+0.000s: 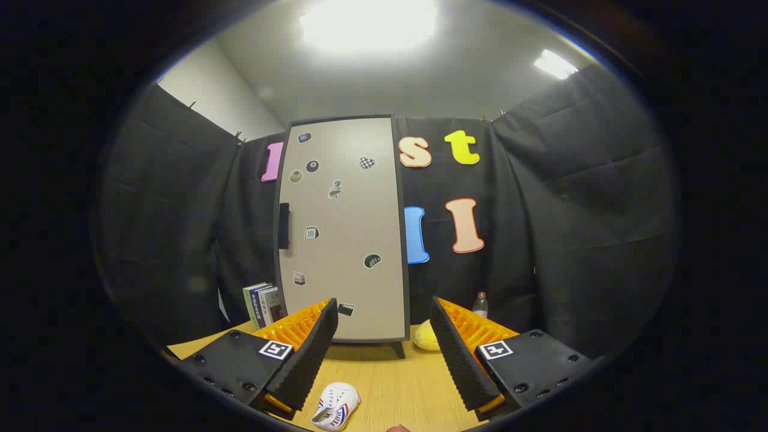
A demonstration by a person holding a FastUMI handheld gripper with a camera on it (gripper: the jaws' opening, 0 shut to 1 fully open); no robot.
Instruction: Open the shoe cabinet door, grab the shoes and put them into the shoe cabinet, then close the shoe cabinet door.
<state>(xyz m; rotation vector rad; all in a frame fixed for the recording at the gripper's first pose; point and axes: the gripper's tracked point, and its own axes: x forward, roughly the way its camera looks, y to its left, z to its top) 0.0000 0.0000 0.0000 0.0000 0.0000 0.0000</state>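
Gripper (384,336) fingers apart; shoe (336,407) (striped) between; cabinet (345,234) door closed.

Wooden desk (396,384) noted. Upright books (262,305) stand far left. A yellow rounded object (425,337) lies far right of centre; a clear bottle (480,305) stands beyond it.

Tongs (384,336) spread wide apart, fingers gripping nothing

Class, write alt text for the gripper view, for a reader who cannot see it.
The hand-held gripper is open, its fingers apart and holding nothing, facing a closed shoe cabinet on a wooden table. A white shoe lies between the fingers, and books stand left of the cabinet.
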